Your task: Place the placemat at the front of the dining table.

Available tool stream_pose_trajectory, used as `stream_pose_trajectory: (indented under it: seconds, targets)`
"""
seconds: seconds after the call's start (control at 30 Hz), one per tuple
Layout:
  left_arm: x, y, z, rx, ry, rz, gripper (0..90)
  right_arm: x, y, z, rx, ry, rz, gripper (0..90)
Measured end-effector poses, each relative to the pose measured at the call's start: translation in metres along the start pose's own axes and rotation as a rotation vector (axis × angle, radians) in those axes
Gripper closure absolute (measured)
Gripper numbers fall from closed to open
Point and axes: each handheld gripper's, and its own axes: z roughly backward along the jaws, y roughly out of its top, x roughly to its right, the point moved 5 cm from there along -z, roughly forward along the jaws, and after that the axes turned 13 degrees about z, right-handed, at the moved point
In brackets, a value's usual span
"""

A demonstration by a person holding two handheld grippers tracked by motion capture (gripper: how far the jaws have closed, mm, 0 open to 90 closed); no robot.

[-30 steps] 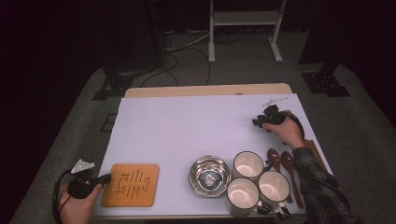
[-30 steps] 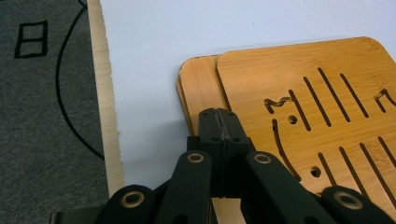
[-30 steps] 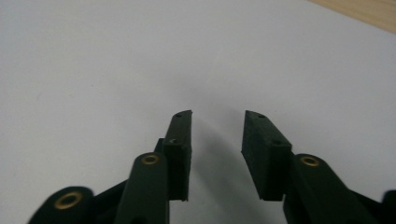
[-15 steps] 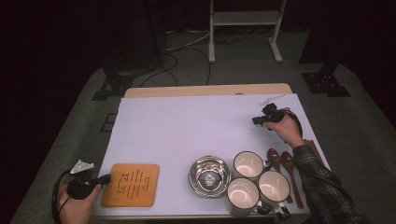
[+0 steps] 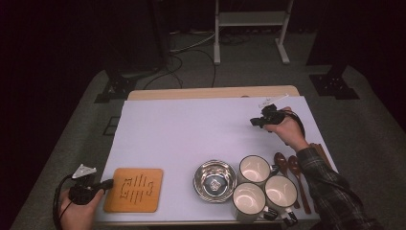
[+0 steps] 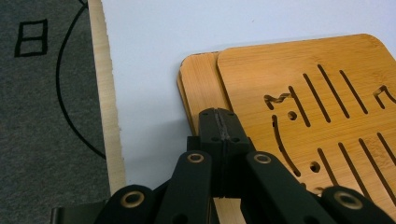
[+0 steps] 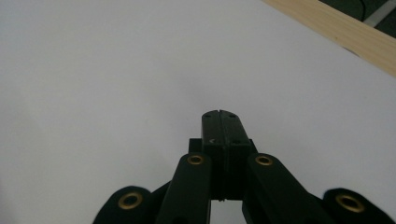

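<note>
My left gripper (image 5: 110, 183) lies at the table's front left corner, shut, with its tips over the left edge of a bamboo trivet (image 5: 134, 189). In the left gripper view the closed jaws sit above two stacked slotted bamboo trivets (image 6: 303, 93), and nothing shows between the pads. My right gripper (image 5: 253, 122) hovers over the white table cover (image 5: 191, 129) at the right, pointing left. Its jaws are shut and empty in the right gripper view (image 7: 218, 116).
A steel bowl (image 5: 215, 180) stands at the front centre. Three white mugs (image 5: 255, 168) cluster to its right, with two dark wooden spoons (image 5: 282, 160) beside them. The table's wooden edge (image 7: 336, 23) runs behind the right gripper. Cables lie on the grey floor (image 5: 182, 52).
The right hand has lifted a little and drifted left over the white cover. The left hand and the trivets have stayed where they were.
</note>
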Motion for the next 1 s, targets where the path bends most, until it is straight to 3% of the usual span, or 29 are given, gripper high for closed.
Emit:
stream_pose_trajectory:
  seconds: [0.4,1.0]
  targets:
    - [0.0,0.0,0.0,-0.002,-0.001,0.0,89.9,-0.024,0.027,-0.001,0.054,0.057,0.039,89.6]
    - [0.0,0.0,0.0,-0.004,-0.005,-0.001,90.0,-0.059,0.058,-0.001,0.091,0.133,0.086,89.6]
